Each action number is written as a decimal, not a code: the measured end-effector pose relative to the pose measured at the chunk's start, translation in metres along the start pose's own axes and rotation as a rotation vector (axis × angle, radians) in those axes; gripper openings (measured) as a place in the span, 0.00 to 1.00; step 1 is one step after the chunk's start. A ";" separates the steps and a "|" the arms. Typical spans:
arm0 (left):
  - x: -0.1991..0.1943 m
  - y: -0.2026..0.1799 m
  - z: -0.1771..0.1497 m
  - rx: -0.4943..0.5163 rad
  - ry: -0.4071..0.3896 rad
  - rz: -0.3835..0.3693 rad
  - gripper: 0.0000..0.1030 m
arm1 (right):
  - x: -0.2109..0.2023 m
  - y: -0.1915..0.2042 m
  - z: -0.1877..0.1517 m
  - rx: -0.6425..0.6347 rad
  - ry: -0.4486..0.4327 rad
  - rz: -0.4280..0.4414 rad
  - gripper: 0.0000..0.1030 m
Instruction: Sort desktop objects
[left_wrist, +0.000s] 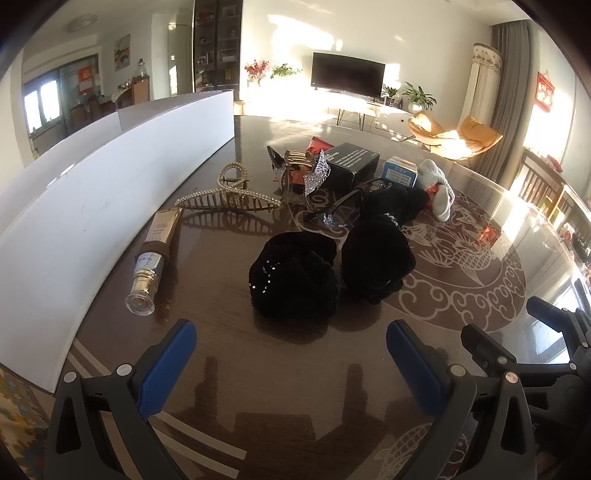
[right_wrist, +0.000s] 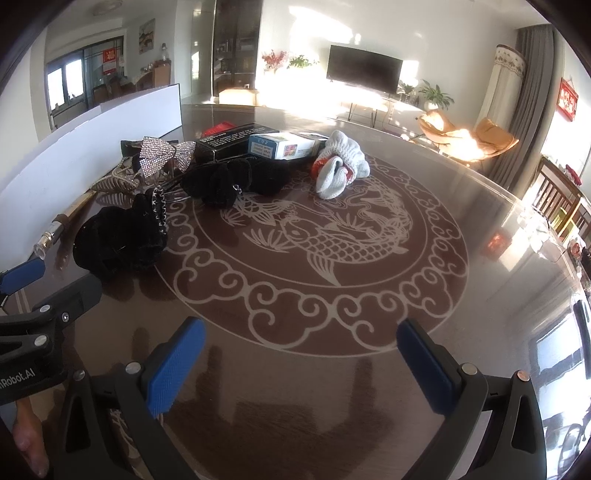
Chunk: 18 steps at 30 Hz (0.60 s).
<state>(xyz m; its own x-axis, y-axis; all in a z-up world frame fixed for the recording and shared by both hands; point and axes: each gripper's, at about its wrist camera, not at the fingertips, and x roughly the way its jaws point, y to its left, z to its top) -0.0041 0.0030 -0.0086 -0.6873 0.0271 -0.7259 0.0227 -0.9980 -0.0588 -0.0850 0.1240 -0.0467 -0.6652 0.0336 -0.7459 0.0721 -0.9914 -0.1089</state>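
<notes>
Left tool (left_wrist: 290, 354) and right tool (right_wrist: 301, 356) hang spread wide, empty. Closing on the nearest black scrunchie (left_wrist: 295, 277) could snag its neighbouring scrunchie (left_wrist: 376, 258).

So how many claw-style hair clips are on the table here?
2. The pearl claw clip lies near the white box wall; the rhinestone bow claw clip stands just behind it, by the black box. The black scrunchies might hide others.
</notes>
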 end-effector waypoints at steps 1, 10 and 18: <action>0.000 0.000 0.000 0.000 0.002 0.001 1.00 | 0.001 0.000 0.000 -0.001 0.005 0.001 1.00; 0.004 0.000 0.000 -0.009 0.024 0.001 1.00 | 0.010 0.006 0.000 -0.024 0.049 -0.004 1.00; 0.006 0.001 0.000 -0.012 0.037 0.002 1.00 | 0.011 0.007 -0.001 -0.027 0.061 -0.003 1.00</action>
<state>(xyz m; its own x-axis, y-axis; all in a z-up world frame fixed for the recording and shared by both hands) -0.0083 0.0022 -0.0130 -0.6602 0.0274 -0.7506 0.0331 -0.9973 -0.0655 -0.0909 0.1178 -0.0559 -0.6190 0.0446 -0.7841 0.0910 -0.9876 -0.1280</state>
